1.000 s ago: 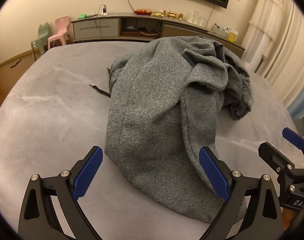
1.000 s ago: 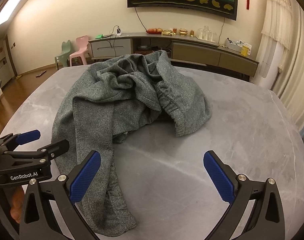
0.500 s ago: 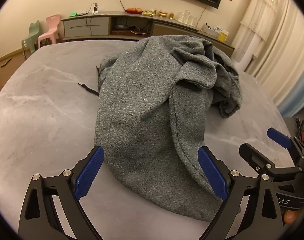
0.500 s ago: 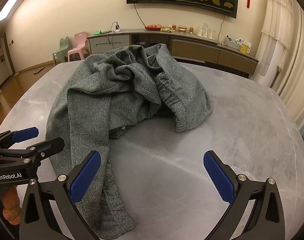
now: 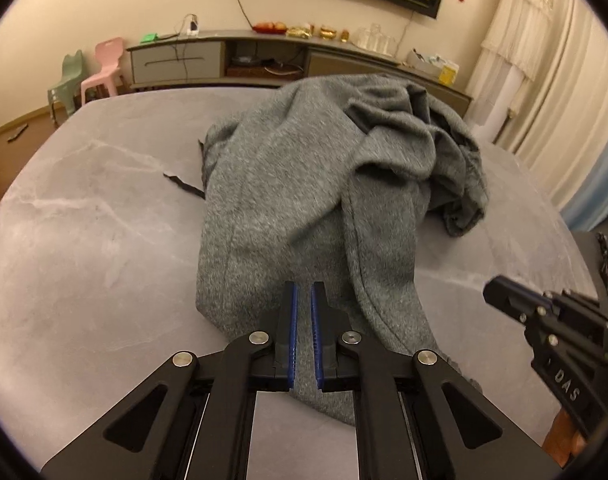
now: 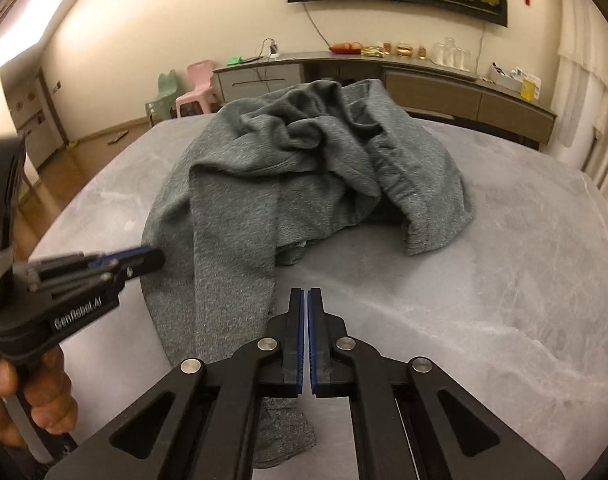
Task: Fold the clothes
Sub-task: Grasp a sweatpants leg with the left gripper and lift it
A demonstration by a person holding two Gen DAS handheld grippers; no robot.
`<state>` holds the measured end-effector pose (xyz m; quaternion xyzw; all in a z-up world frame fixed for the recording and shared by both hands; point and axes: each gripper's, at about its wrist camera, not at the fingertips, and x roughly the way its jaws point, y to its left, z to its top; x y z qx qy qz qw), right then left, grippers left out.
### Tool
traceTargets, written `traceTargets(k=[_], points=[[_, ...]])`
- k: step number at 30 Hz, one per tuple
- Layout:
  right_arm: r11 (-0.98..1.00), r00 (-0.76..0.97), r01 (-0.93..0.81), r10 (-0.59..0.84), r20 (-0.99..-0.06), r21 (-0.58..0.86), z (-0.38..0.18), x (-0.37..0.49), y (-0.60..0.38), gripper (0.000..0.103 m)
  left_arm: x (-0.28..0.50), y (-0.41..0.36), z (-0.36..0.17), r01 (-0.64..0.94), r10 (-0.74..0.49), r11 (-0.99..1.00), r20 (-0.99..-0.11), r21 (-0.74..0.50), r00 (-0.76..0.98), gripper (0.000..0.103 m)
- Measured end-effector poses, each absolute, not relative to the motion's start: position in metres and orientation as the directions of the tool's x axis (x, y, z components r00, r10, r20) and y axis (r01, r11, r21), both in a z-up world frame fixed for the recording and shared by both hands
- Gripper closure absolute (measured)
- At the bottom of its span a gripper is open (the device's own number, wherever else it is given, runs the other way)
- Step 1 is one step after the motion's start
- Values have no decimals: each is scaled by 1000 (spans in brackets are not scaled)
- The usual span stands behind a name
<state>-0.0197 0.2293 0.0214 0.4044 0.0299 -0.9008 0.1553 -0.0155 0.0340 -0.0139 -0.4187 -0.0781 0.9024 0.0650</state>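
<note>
The left gripper [image 5: 302, 334] is closing, its blue pads a narrow slit apart, and it hangs over the near end of the grey garment [image 5: 304, 200]; whether cloth is pinched in that slit or merely shows through it cannot be told. The right gripper [image 6: 305, 340] is pressed together with nothing between its pads, over bare table [image 6: 483, 280] just to the right of the garment's near end. From both tools the garment runs away in one long line: a flat trouser-like leg near them, rising to a rumpled heap with an elastic cuff or waistband at the far end, toward the sideboard [image 6: 383, 76]. Judged from this, the left hand [image 6: 28, 404] is the nearer one to the leg end, and the right must shift leftward to reach the hem.
</note>
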Motion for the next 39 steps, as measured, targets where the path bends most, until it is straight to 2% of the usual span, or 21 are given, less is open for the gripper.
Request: traceTargets(k=[1, 2, 3, 4, 6, 10, 11, 12, 13, 15, 18, 20, 21, 23, 24, 25, 29, 31, 36, 39], points=[[-953, -626, 293, -250, -739, 74, 21, -20, 230, 96, -17, 34, -16, -53, 199, -975, -746, -215, -636, 62], [-957, -623, 278, -244, -743, 81, 20, -20, 233, 92, -19, 34, -18, -51, 216, -970, -747, -237, -629, 31], [-961, -618, 260, -239, -749, 93, 19, -21, 237, 76, -21, 34, -20, -49, 232, -965, -747, -259, -623, 26], [-966, -619, 235, -237, -749, 112, 19, -21, 243, 50, -24, 36, -21, -54, 252, -959, -746, -280, -616, 26], [-971, -625, 183, -238, -744, 157, 19, -21, 257, 30, -29, 46, -24, -88, 301, -946, -744, -312, -596, 26], [-966, -612, 113, -252, -749, 233, 18, -26, 280, 30, -53, 88, -54, -146, 211, -977, -822, -157, -529, 27], [-963, -609, 93, -255, -751, 252, 18, -27, 287, 30, -55, 94, -56, -174, 215, -974, -815, -141, -538, 38], [-960, -606, 75, -259, -752, 270, 17, -29, 293, 30, -56, 98, -52, -212, 236, -967, -797, -139, -555, 88], [-956, -607, 52, -260, -751, 289, 17, -29, 301, 30, -58, 99, -43, -232, 258, -961, -782, -149, -567, 90], [-944, -621, 3, -261, -739, 331, 19, -29, 321, 30, -57, 85, 1, -236, 319, -947, -713, -218, -625, 93], [-902, -649, -69, -283, -706, 426, 28, -24, 351, 30, -32, 43, 106, -260, 361, -929, -491, -263, -793, 93], [-874, -665, -97, -299, -685, 476, 34, -22, 364, 30, -17, -3, 170, -211, 306, -932, -331, -294, -893, 92], [-869, -670, -103, -300, -679, 485, 35, -21, 367, 30, -22, -28, 181, -144, 247, -939, -321, -312, -914, 92], [-865, -669, -105, -303, -679, 490, 36, -22, 367, 29, -49, -77, 177, 13, 124, -943, -389, -332, -913, 90], [-872, -658, -98, -305, -689, 480, 33, -24, 362, 28, -65, -92, 158, 57, 108, -942, -462, -329, -880, 89], [-878, -646, -91, -306, -699, 469, 31, -26, 358, 27, -80, -106, 130, 103, 95, -941, -543, -322, -834, 88], [-921, -576, 14, -326, -750, 389, 18, -31, 326, 26, -92, -131, 17, 244, 103, -902, -728, -355, -677, 89], [-952, -566, 106, -296, -770, 288, 12, -28, 296, 26, -98, -129, -2, 230, 199, -870, -738, -436, -645, 89], [-948, -644, 318, -233, -729, 22, 15, -17, 223, 24, -90, -112, 38, 75, 244, -895, -625, -439, -742, 89], [-908, -678, 410, -240, -694, -86, 24, -17, 181, 23, -81, -107, 61, -46, 337, -882, -558, -470, -759, 89]])
